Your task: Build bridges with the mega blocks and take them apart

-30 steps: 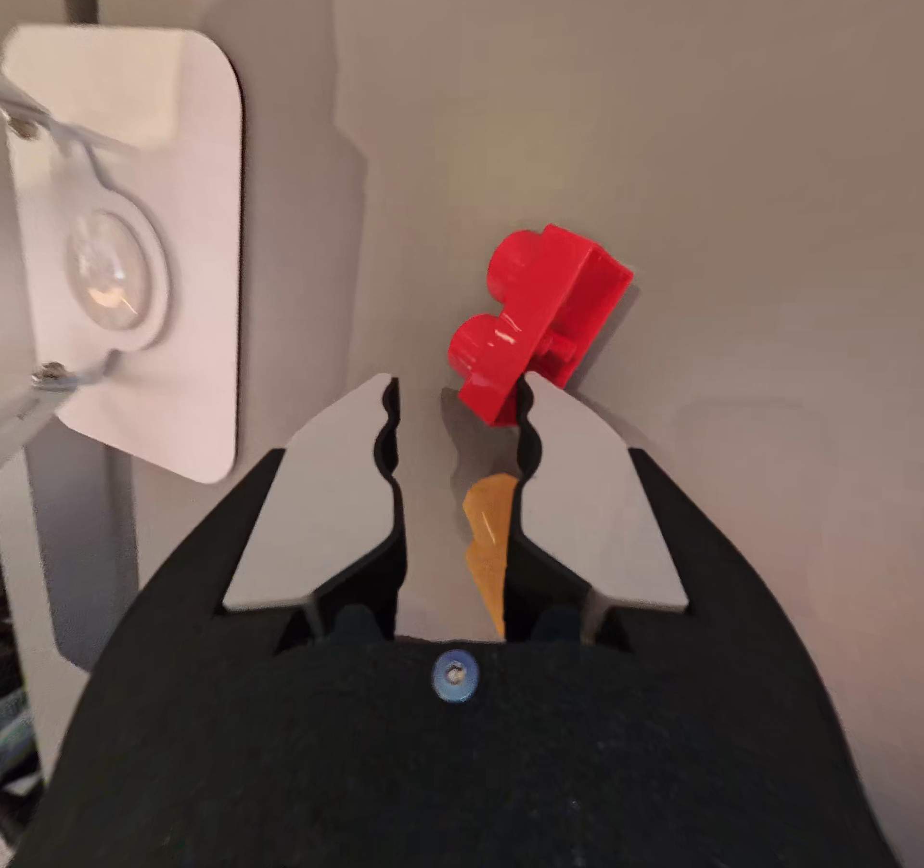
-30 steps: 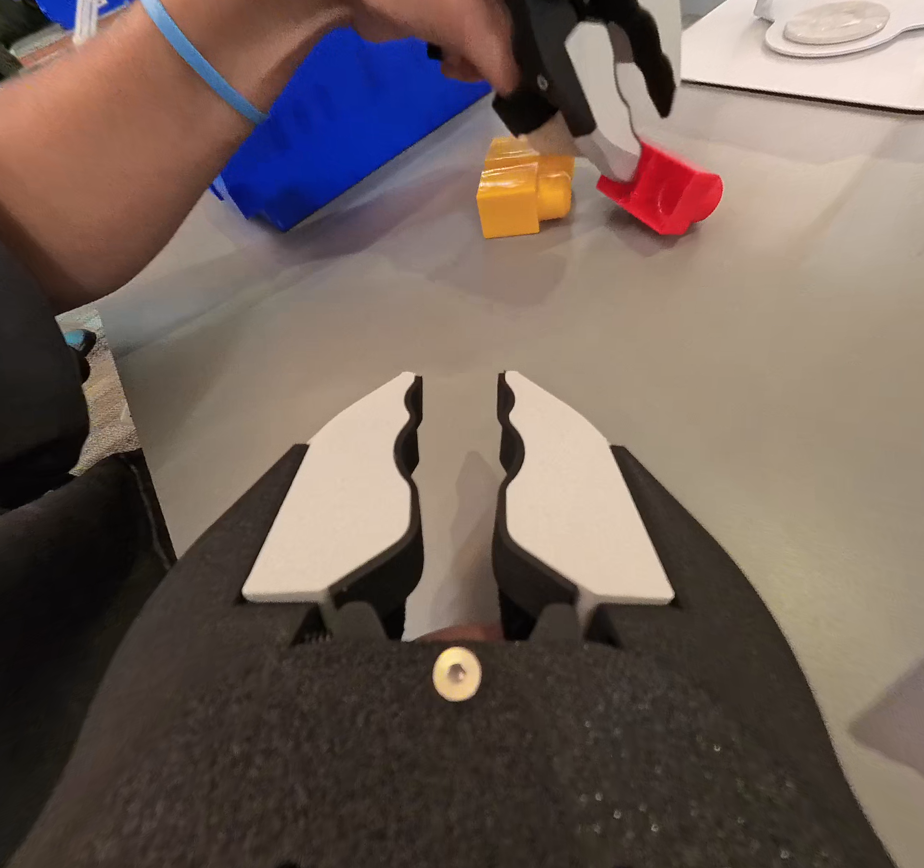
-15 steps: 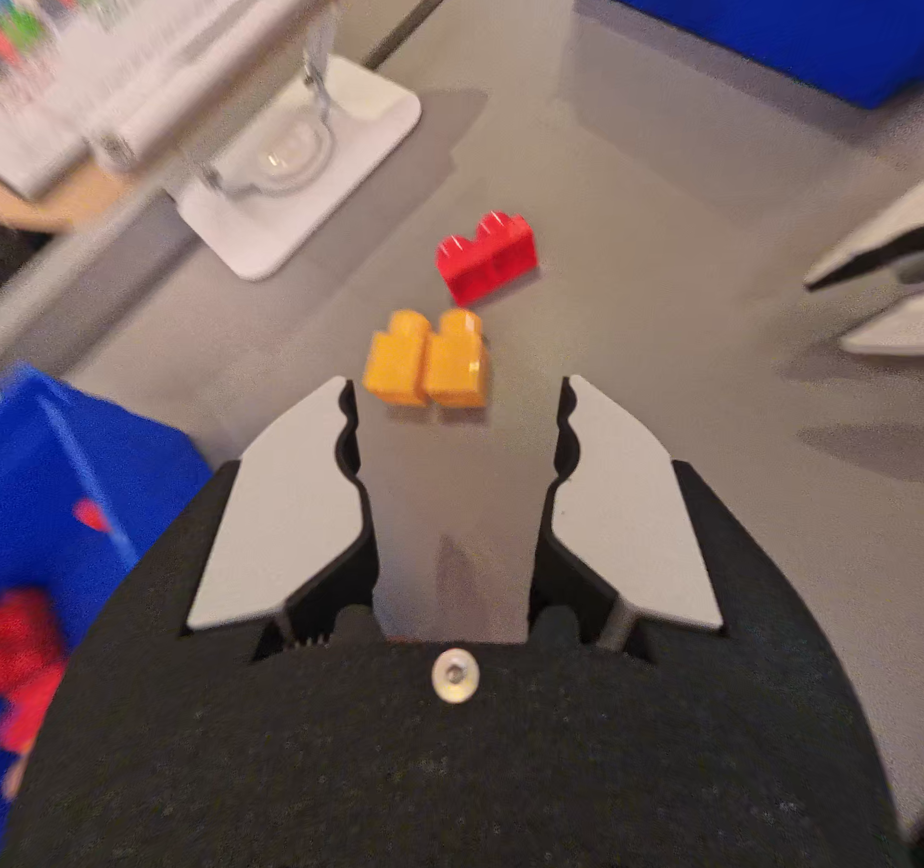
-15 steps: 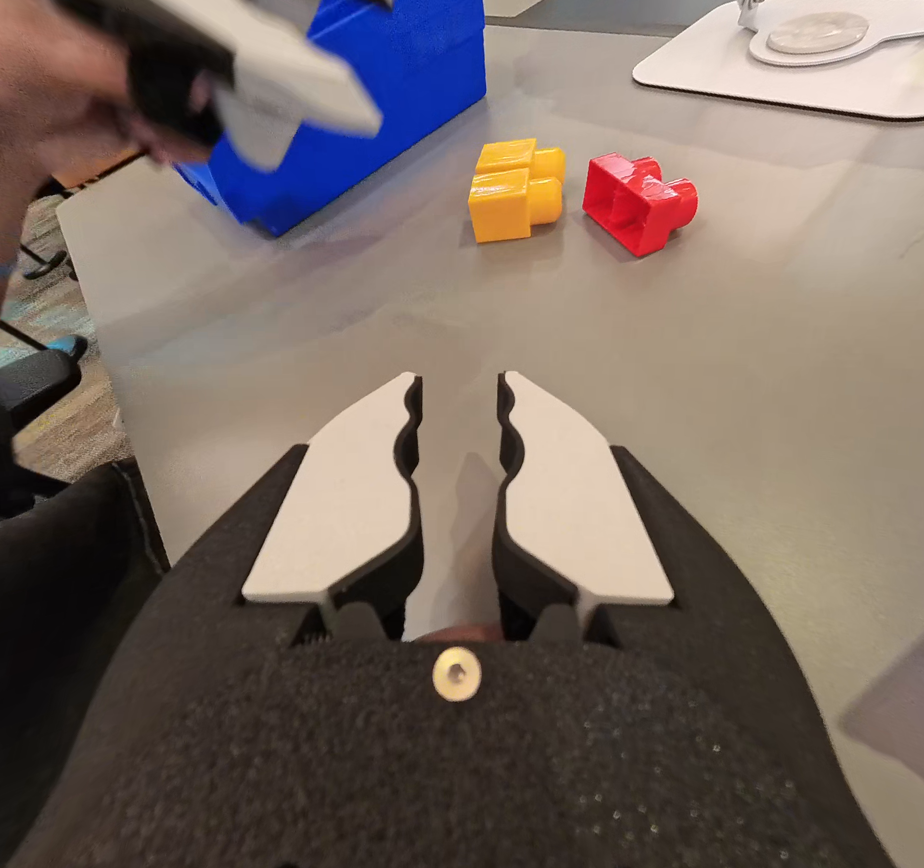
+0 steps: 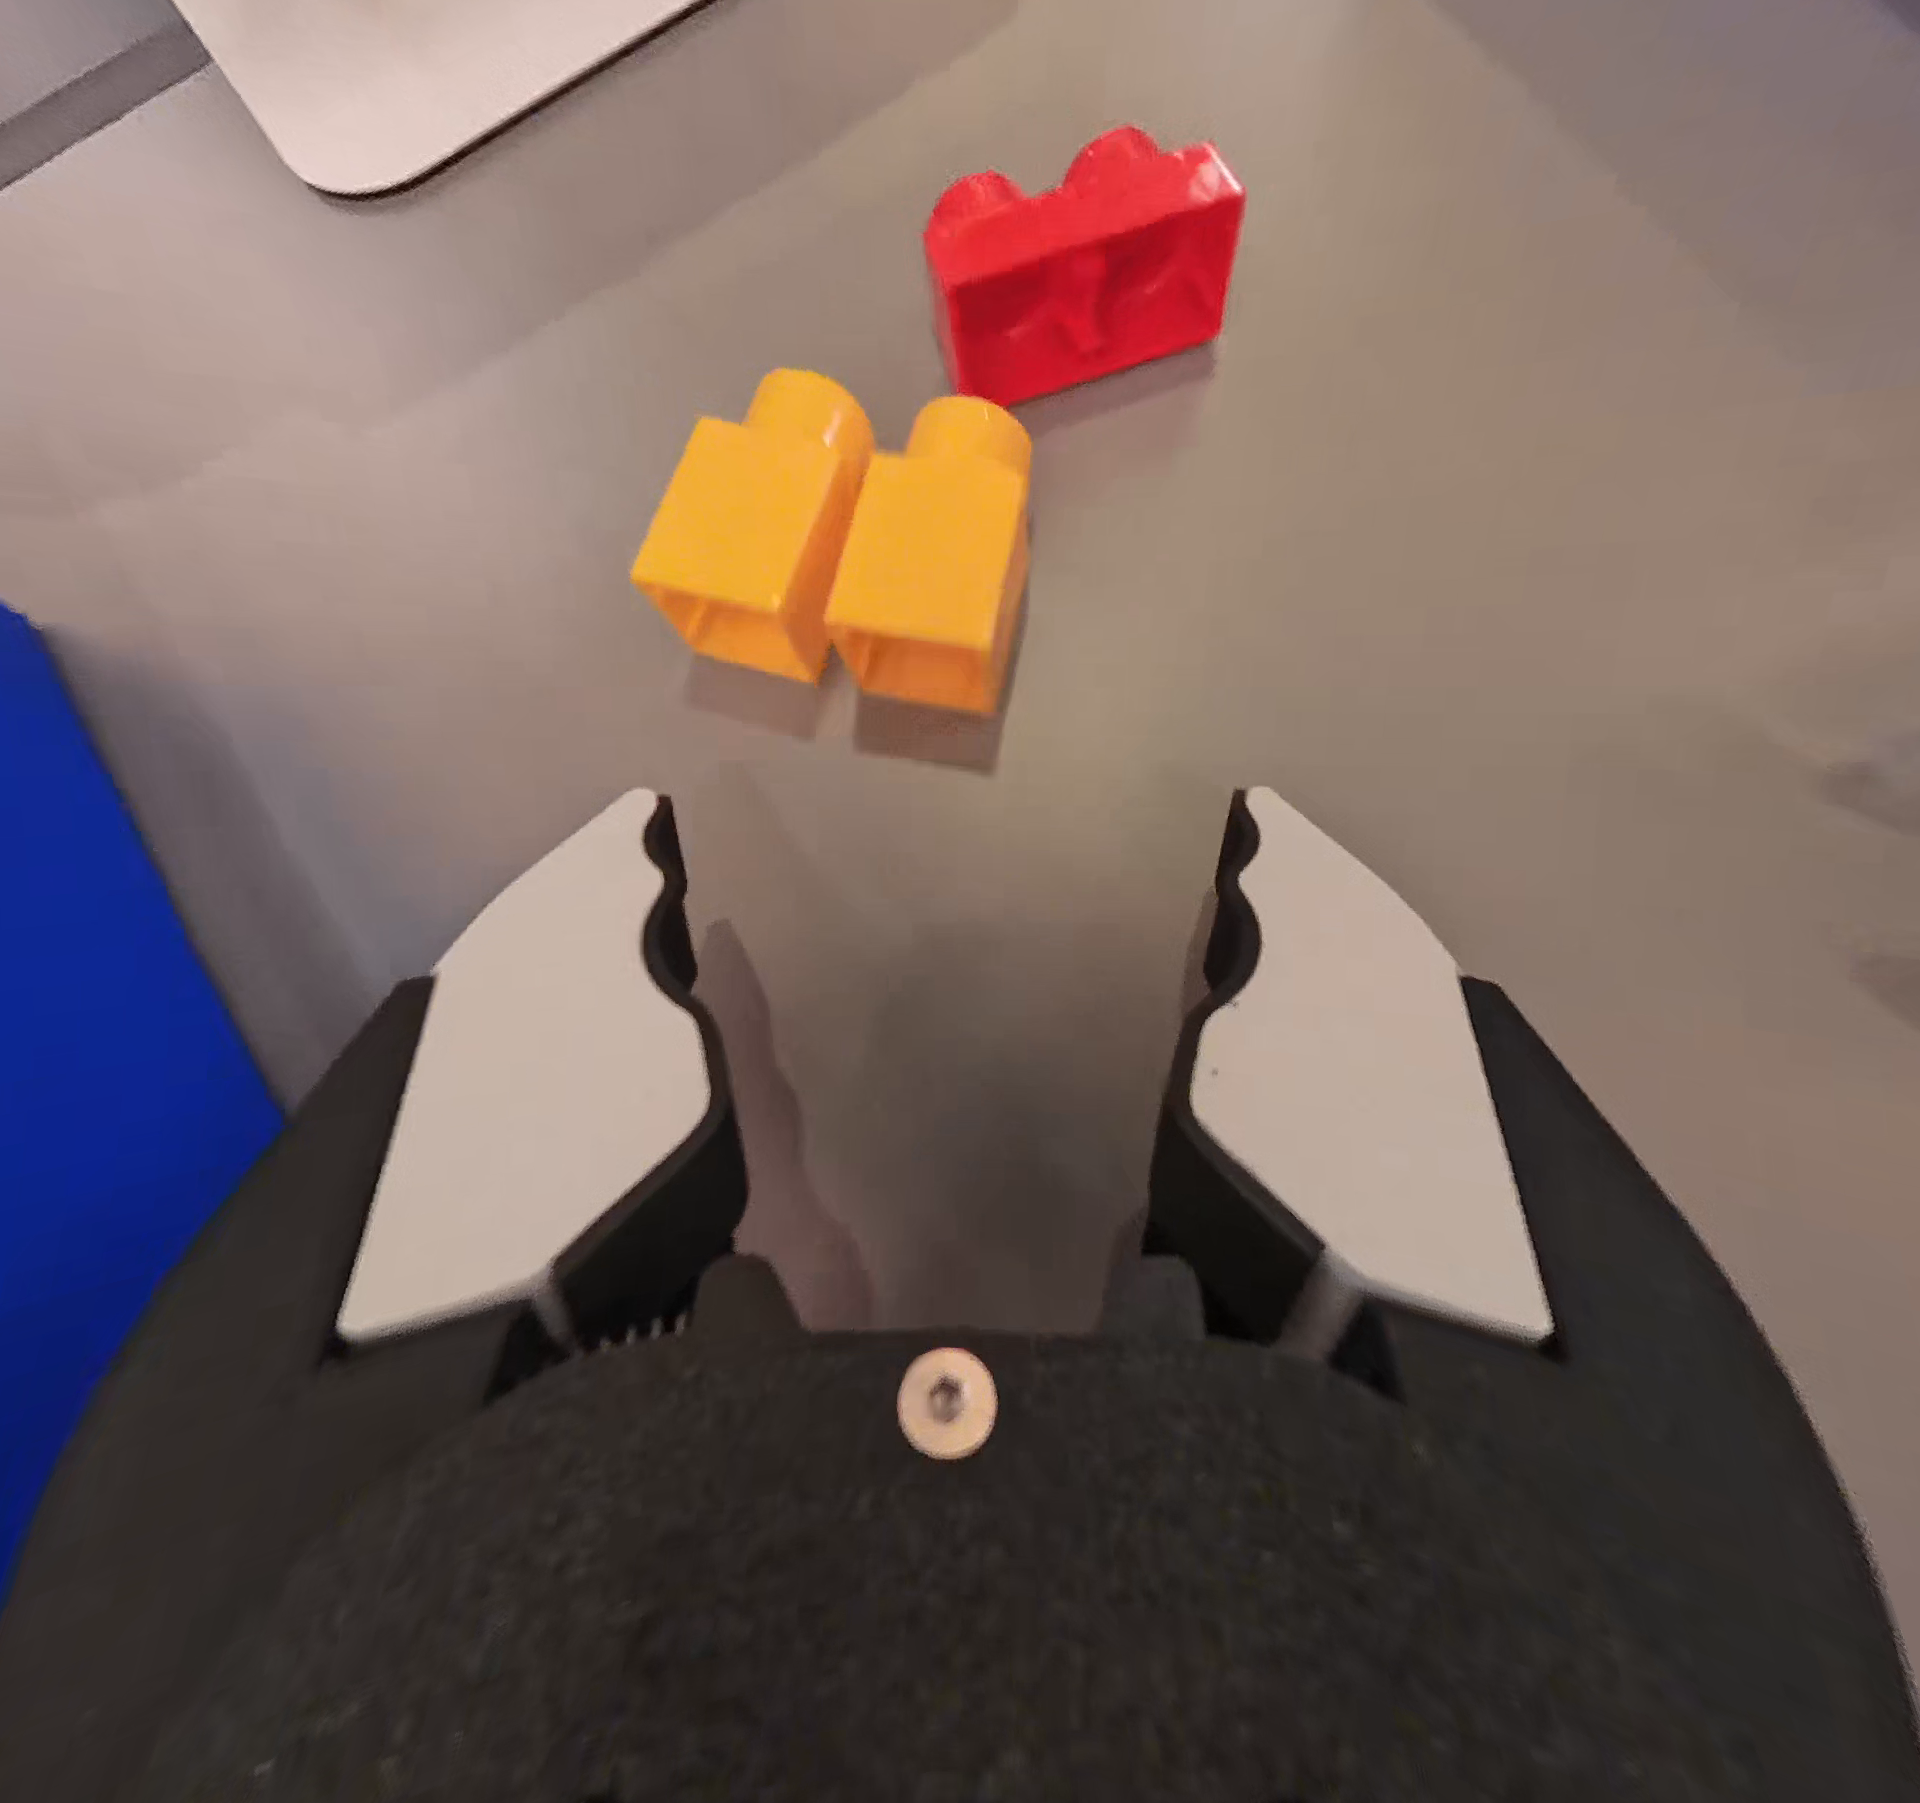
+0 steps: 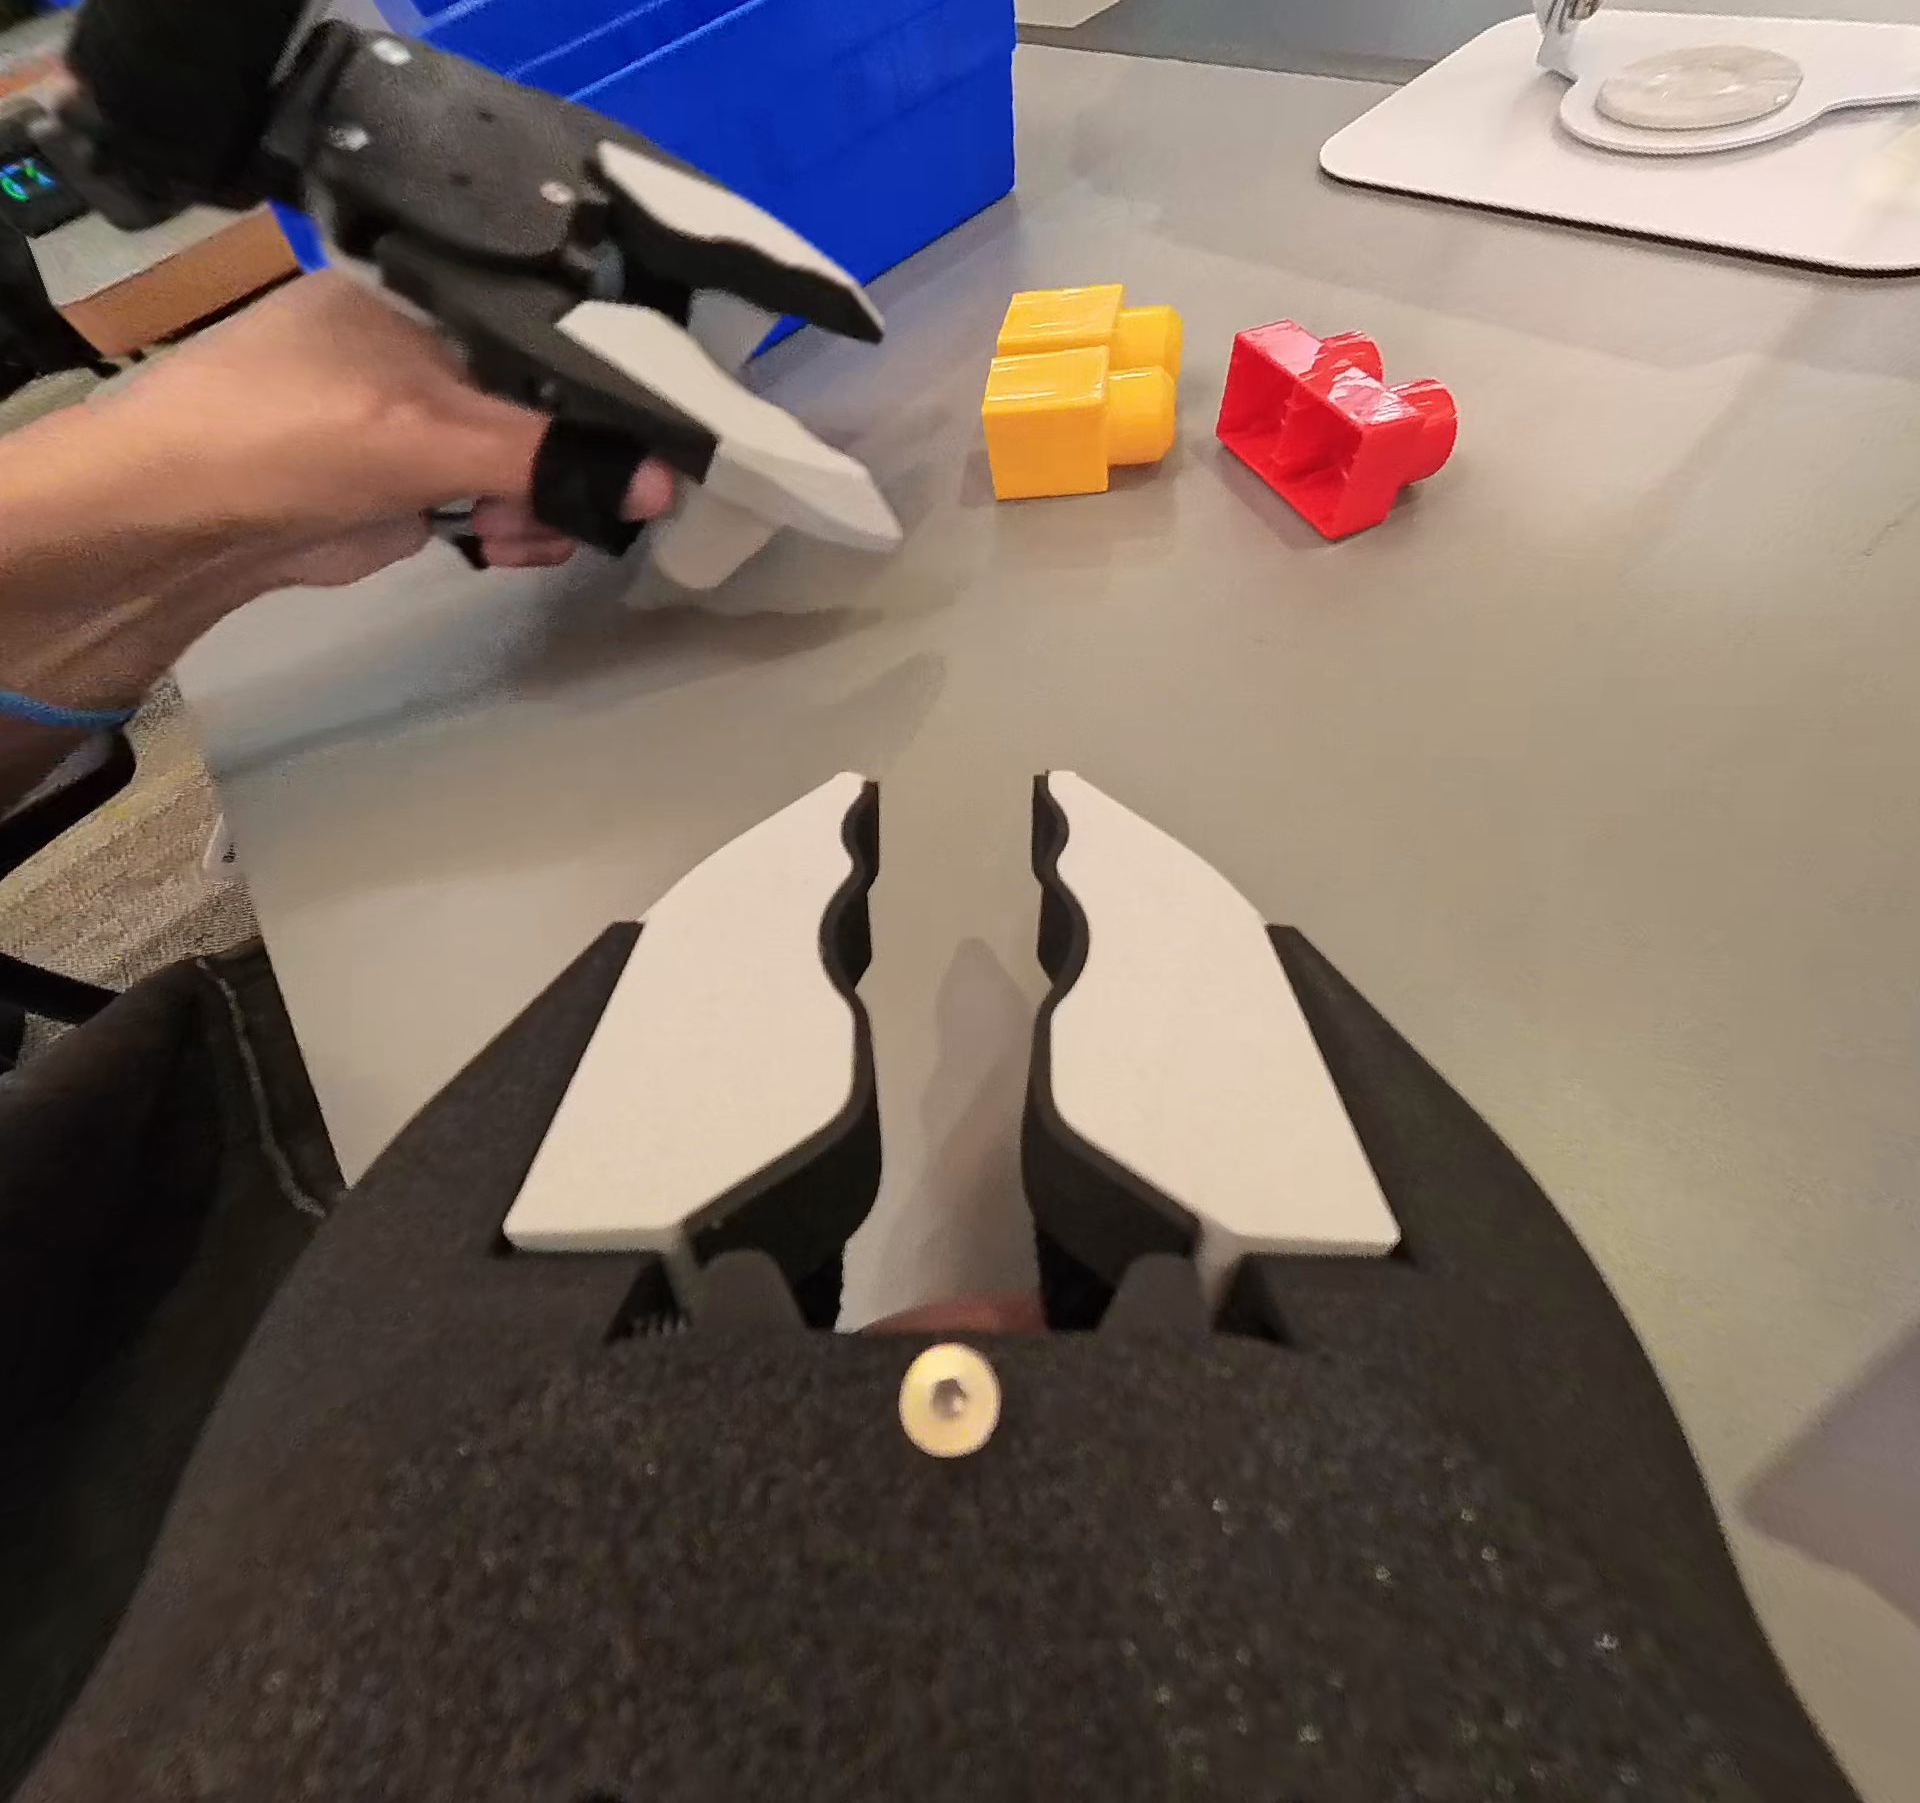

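Note:
Two yellow single-stud blocks (image 5: 831,558) lie on their sides, side by side on the grey table (image 5: 1455,714). They also show in the right wrist view (image 6: 1060,403). A red two-stud block (image 5: 1081,278) lies on its side just beyond them, and to their right in the right wrist view (image 6: 1330,423). My left gripper (image 5: 951,797) is wide open and empty, a short way in front of the yellow blocks. In the right wrist view it (image 6: 883,434) hovers left of them. My right gripper (image 6: 954,782) is empty, its jaws a narrow gap apart, well short of the blocks.
A blue bin (image 6: 790,60) stands behind the left gripper and shows at the left edge of the left wrist view (image 5: 83,922). A white stand base (image 6: 1662,143) sits at the far right, and in the left wrist view (image 5: 416,18) at the top left. A hand (image 6: 312,465) holds the left gripper.
My left gripper let go of the red block, which now lies on the table. It swung back, opened wide and came low toward the yellow blocks. The right gripper has not moved.

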{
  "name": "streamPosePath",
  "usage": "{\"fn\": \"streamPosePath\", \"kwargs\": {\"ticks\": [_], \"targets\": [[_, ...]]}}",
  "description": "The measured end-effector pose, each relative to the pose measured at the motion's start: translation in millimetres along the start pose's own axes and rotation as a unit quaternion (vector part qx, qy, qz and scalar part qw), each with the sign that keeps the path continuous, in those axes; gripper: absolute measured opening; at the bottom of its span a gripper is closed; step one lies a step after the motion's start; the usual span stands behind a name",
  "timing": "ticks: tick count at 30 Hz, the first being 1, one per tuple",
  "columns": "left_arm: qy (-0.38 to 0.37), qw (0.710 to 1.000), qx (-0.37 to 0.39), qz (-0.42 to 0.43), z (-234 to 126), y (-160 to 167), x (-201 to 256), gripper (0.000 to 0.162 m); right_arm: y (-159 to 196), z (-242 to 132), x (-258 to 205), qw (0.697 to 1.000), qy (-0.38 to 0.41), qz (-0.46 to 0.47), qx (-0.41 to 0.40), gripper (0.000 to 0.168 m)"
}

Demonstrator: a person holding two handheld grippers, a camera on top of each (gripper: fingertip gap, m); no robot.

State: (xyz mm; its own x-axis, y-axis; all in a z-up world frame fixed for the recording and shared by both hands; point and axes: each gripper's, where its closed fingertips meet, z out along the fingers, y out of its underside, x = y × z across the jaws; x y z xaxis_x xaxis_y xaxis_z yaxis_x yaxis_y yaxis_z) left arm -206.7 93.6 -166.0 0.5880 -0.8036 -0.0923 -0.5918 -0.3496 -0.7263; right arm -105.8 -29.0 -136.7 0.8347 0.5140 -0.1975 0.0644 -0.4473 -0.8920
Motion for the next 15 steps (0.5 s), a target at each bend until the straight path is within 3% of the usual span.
{"fn": "streamPosePath", "kwargs": {"ticks": [8,15], "targets": [[-0.005,0.999,-0.051,0.011,54.0,-15.8,-30.0,0.102,-0.4,-2.0,3.3,1.0,-0.006,0.014,0.004,0.028],[0.033,0.998,-0.043,0.023,57.2,-22.2,-23.2,0.096,-0.1,-2.1,5.2,1.0,-0.011,0.025,0.003,0.028]]}}
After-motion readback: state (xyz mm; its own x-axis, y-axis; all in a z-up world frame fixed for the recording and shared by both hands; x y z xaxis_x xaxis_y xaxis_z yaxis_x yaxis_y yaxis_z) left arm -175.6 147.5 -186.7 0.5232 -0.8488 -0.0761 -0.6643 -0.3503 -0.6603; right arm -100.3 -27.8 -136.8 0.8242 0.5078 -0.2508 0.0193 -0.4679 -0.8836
